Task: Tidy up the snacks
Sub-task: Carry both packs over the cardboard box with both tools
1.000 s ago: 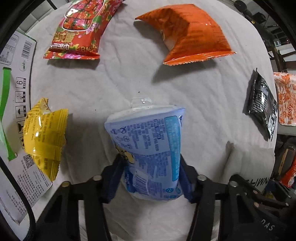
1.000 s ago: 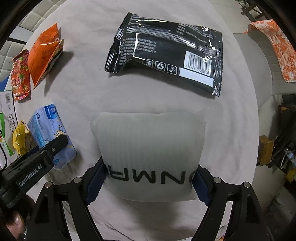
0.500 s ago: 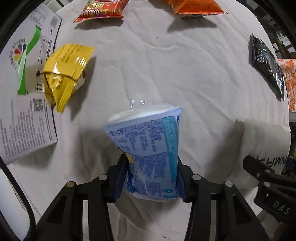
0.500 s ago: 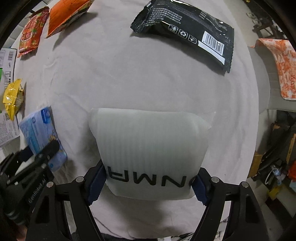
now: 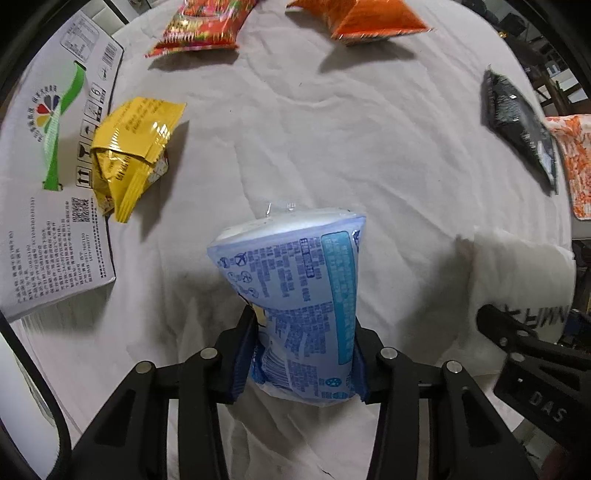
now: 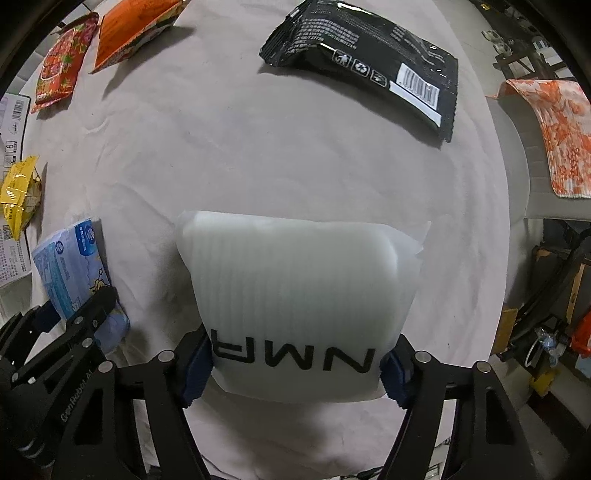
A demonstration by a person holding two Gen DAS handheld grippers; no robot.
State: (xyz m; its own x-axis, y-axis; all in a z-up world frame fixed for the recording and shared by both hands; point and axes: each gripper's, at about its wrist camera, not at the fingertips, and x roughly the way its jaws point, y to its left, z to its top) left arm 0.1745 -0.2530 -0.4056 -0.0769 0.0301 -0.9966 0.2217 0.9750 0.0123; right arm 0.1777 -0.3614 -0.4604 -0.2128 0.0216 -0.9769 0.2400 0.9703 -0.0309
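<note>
Both views are dim and cool-toned, with strong fisheye bending and black vignetting at the rims. Light from above casts soft dark shadows on the white cloth (image 5: 295, 140) ahead of the jaws, glare glints off the yellow packet (image 5: 129, 155), and the far red packet (image 5: 207, 26) is blurred.

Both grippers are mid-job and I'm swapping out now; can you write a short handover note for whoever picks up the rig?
Left gripper: shut on the blue packet, held above the cloth.
Right gripper: shut on the white packet, also held up.
On the cloth: yellow packet leaning on the flat white carton, red packet and orange packet at the far edge, black packet far right.
Done: two packets picked up.
Left: place both, then gather the four loose ones. No sorting spot is evident.
</note>
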